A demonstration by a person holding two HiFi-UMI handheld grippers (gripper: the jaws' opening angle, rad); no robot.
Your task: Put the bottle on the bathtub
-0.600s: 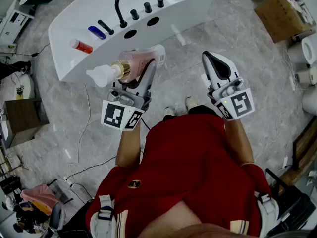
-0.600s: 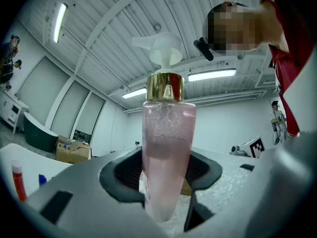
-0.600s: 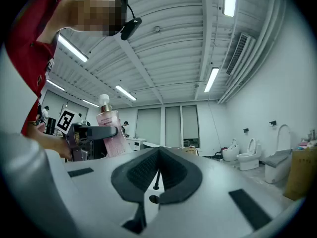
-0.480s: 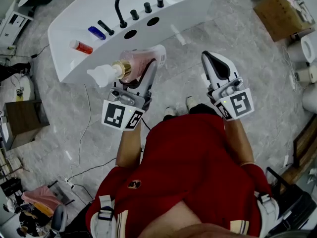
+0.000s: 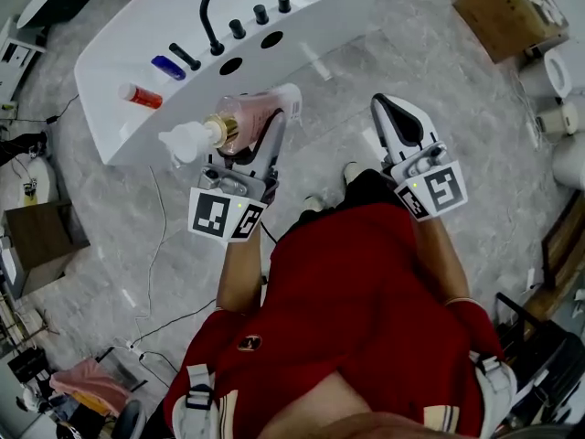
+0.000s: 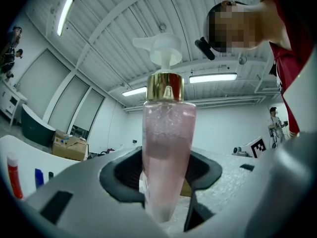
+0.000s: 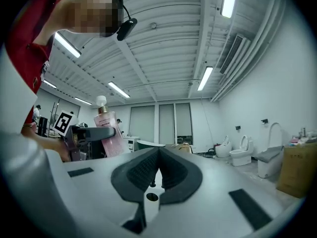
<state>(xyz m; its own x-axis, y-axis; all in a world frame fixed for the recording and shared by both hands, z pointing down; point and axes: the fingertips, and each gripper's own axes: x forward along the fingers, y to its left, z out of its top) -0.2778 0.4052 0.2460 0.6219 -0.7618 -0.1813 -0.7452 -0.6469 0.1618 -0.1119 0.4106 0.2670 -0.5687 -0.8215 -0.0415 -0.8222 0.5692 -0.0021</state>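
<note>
At the white bathtub's [image 5: 320, 7] near rim, left tool [image 5: 260, 140] still pinched the pink, gold-collared pump bottle [image 5: 251, 112], barely shifted. Right tool [image 5: 391, 108] stayed pressed together, empty. Set-down judged pending.

A pink pump bottle [image 6: 168, 152], gold-collared and white-topped, stands upright at centre, clamped between the left gripper [image 6: 166, 175]'s dark pads. At 8 o'clock, a red tube [image 6: 14, 175] and a blue tube [image 6: 38, 177] rest on the white bathtub rim [image 6: 29, 155]. A red-clad person [image 6: 290, 58] leans in at 2 o'clock.
</note>
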